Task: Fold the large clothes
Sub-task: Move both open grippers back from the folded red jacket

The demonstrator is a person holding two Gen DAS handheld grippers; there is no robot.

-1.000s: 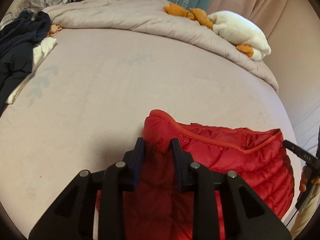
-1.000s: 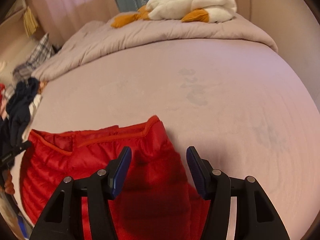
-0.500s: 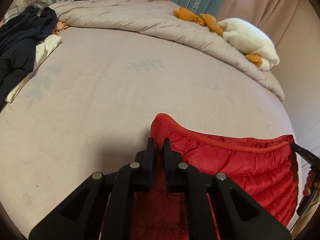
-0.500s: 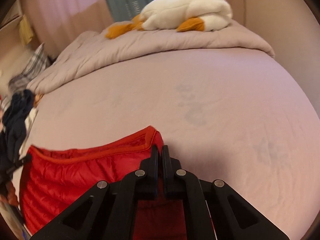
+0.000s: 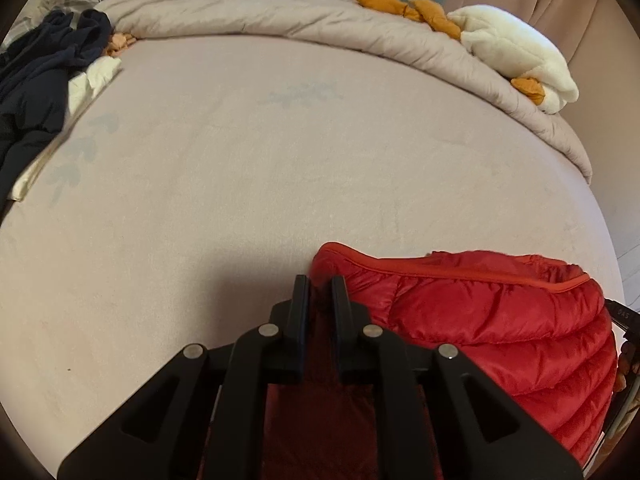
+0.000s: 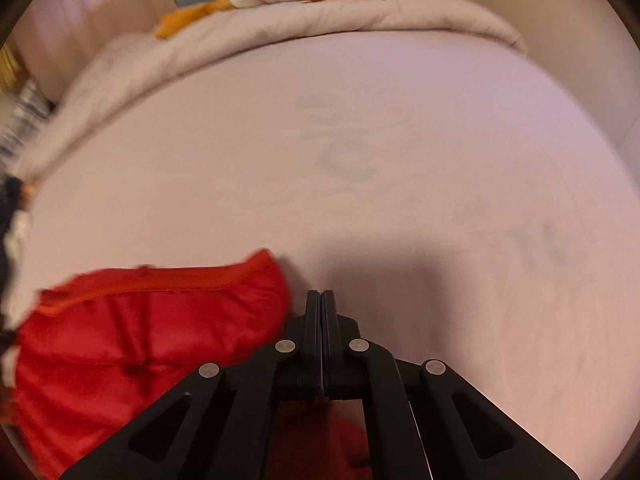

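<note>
On the near part of the bed [image 5: 248, 168], a red quilted puffer jacket [image 5: 500, 320] lies bunched on the pinkish-grey sheet, its orange-trimmed edge facing the far side; the left gripper [image 5: 320, 292] points down at the jacket's near left corner, and its fingers [image 5: 301, 300] stand narrow, having just opened a little, with a fold of the red fabric pinched between them; the padding bulges up just past the fingertips. In the right wrist view the same jacket sits at lower left, blurred; the right gripper [image 6: 321, 304] has its fingers [image 6: 313, 320] pressed fully together, pad against pad; red fabric shows below them, but whether any of it is caught between the pads I cannot tell, and the tips stand beside the jacket's right corner over bare sheet. At the far side a rumpled beige duvet [image 5: 304, 24] runs across the bed, with a white plush duck [image 5: 516, 52] with orange feet resting on it; dark navy clothes [image 5: 36, 80] lie heaped at the left edge over something white.
</note>
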